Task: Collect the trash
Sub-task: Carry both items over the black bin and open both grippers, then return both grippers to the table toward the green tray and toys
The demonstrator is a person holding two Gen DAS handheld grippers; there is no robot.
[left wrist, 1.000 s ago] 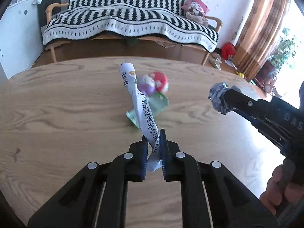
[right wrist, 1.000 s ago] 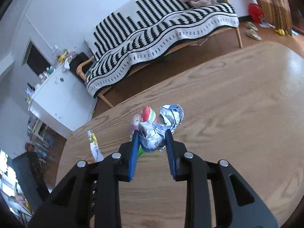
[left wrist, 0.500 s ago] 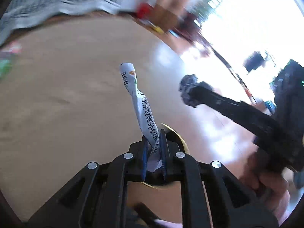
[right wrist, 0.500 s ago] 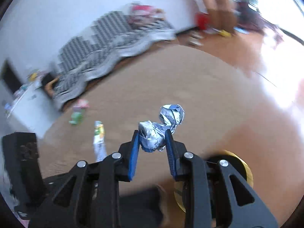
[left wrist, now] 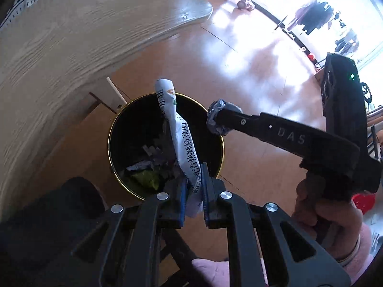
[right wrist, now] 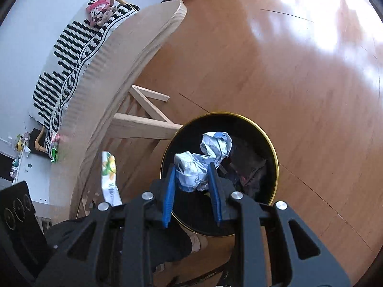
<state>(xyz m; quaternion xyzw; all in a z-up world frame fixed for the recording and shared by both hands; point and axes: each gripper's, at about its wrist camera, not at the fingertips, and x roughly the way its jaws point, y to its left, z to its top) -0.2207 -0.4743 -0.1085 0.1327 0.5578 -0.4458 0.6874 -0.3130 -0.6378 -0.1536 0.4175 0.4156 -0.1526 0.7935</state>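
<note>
From the left wrist view, the left tool pinches a long twisted white wrapper between its blue pads; the wrapper sticks up ahead of the fingers and carries a barcode, an orange-and-green logo near its tip and black Chinese print I cannot make out in full. Straight ahead and below the tool sits a black bin with a gold rim, standing on the wooden floor and holding crumpled paper and a green scrap. To the tool's right, the right tool reaches in over the bin's rim, clamped on a crumpled foil ball; its side reads "DAS". The counter curves away to the left.

From the right wrist view, the right tool holds the crumpled foil ball, silver with blue patches, between blue pads, directly above the bin. To the tool's left, the white wrapper shows an orange and green print. Beyond it lies the counter, with a striped sofa further off.
</note>
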